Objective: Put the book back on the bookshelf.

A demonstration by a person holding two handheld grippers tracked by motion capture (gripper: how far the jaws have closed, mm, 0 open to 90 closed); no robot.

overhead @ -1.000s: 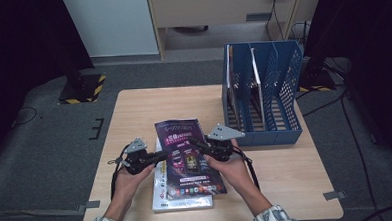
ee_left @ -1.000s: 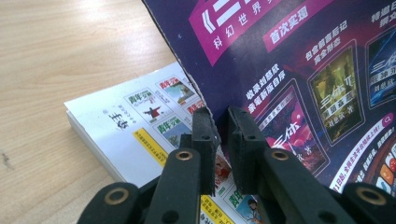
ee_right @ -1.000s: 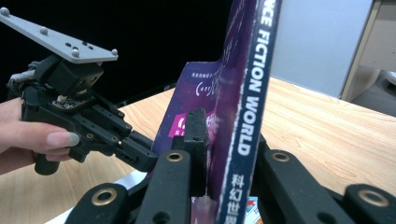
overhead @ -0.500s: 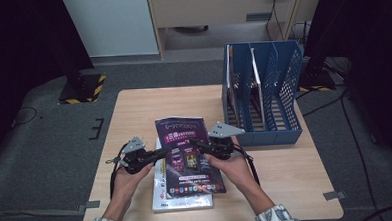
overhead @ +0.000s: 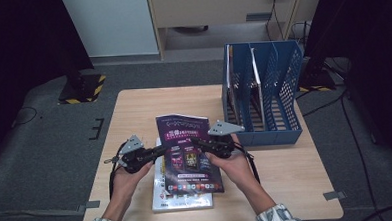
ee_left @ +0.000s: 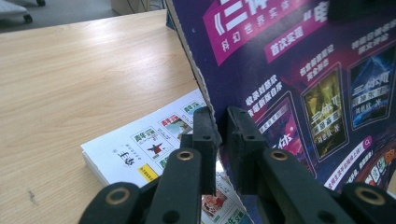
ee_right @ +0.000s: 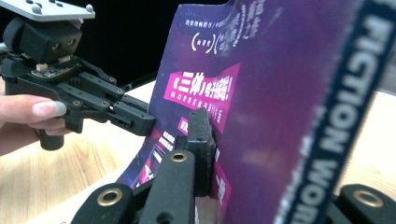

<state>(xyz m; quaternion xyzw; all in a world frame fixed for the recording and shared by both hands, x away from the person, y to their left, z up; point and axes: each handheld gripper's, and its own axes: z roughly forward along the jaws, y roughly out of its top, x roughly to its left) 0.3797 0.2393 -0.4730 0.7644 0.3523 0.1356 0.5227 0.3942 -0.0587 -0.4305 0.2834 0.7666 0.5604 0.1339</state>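
Two grippers' jaws on purple magazine (overhead: pixel 189 152)

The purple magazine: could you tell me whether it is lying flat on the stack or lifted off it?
Lifted. The purple magazine tilts above the white magazine, pinched at its side edges by the left gripper and right gripper.

A light wooden bench (overhead: pixel 134 113) stands on grey carpeted floor (overhead: pixel 51 162), centre frame. Behind it, a white panel (overhead: pixel 110 24) and pale wooden cabinet (overhead: pixel 214 9); a yellow-and-black striped base (overhead: pixel 83 89) sits upper left, amid darkness.
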